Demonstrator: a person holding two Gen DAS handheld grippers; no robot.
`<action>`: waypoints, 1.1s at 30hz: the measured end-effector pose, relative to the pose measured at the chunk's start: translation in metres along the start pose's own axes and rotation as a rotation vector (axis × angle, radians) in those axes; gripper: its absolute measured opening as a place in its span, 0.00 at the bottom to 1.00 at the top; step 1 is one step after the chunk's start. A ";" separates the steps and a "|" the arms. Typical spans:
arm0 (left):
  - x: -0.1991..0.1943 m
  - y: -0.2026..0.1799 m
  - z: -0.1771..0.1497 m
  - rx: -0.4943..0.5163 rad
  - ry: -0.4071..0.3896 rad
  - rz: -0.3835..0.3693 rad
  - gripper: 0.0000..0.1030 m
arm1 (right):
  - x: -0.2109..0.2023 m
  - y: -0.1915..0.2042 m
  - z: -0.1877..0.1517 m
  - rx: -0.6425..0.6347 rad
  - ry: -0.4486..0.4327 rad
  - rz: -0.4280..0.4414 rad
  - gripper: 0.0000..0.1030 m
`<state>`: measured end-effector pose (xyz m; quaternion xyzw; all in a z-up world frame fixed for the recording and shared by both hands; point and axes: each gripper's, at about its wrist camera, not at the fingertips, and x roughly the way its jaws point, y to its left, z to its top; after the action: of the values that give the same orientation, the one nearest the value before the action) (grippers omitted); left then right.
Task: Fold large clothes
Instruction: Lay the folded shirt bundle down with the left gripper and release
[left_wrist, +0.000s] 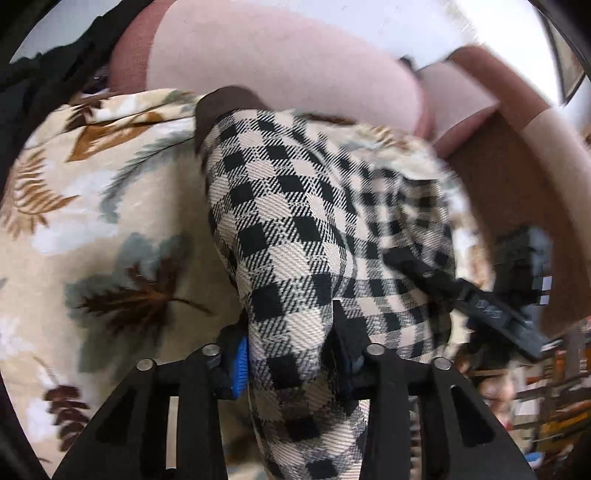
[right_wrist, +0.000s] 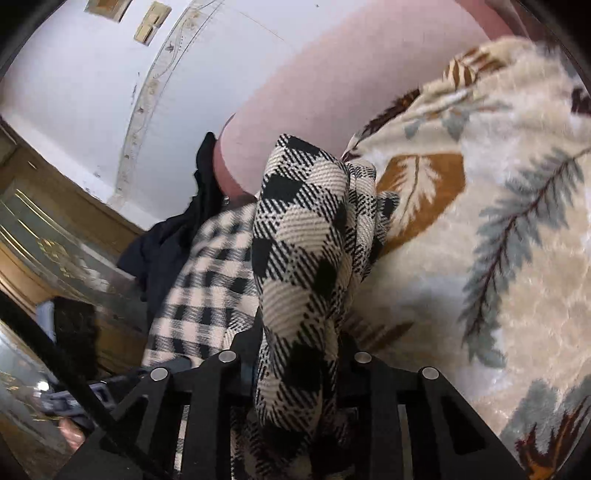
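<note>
A black-and-cream checked garment (left_wrist: 288, 221) is bunched up and held above a cream leaf-print blanket (left_wrist: 92, 221). My left gripper (left_wrist: 291, 354) is shut on a fold of it, blue pads pressed against the cloth. The right gripper's body (left_wrist: 491, 306) shows at the garment's right edge in the left wrist view. In the right wrist view the same checked garment (right_wrist: 303, 236) runs up from between the fingers of my right gripper (right_wrist: 295, 365), which is shut on it. The fingertips are hidden by cloth.
The leaf-print blanket (right_wrist: 498, 240) covers the bed. A pink padded headboard (left_wrist: 277, 55) stands behind it, also in the right wrist view (right_wrist: 332, 81). A dark garment (right_wrist: 177, 236) lies at the bed's edge. A wooden cabinet (right_wrist: 55, 236) stands to the left.
</note>
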<state>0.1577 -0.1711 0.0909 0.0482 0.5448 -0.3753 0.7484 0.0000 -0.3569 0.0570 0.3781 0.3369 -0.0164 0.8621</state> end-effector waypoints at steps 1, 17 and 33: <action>0.010 0.001 -0.003 0.008 0.023 0.075 0.40 | 0.004 -0.002 -0.002 -0.006 0.006 -0.046 0.47; -0.020 -0.006 -0.105 0.094 -0.043 0.118 0.42 | -0.058 0.037 -0.041 -0.107 0.008 -0.120 0.41; -0.017 0.009 -0.139 0.022 -0.038 0.105 0.42 | -0.080 -0.005 -0.121 -0.004 0.234 -0.338 0.23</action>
<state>0.0531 -0.0891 0.0462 0.0777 0.5232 -0.3425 0.7765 -0.1323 -0.2984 0.0422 0.3136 0.4937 -0.1162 0.8028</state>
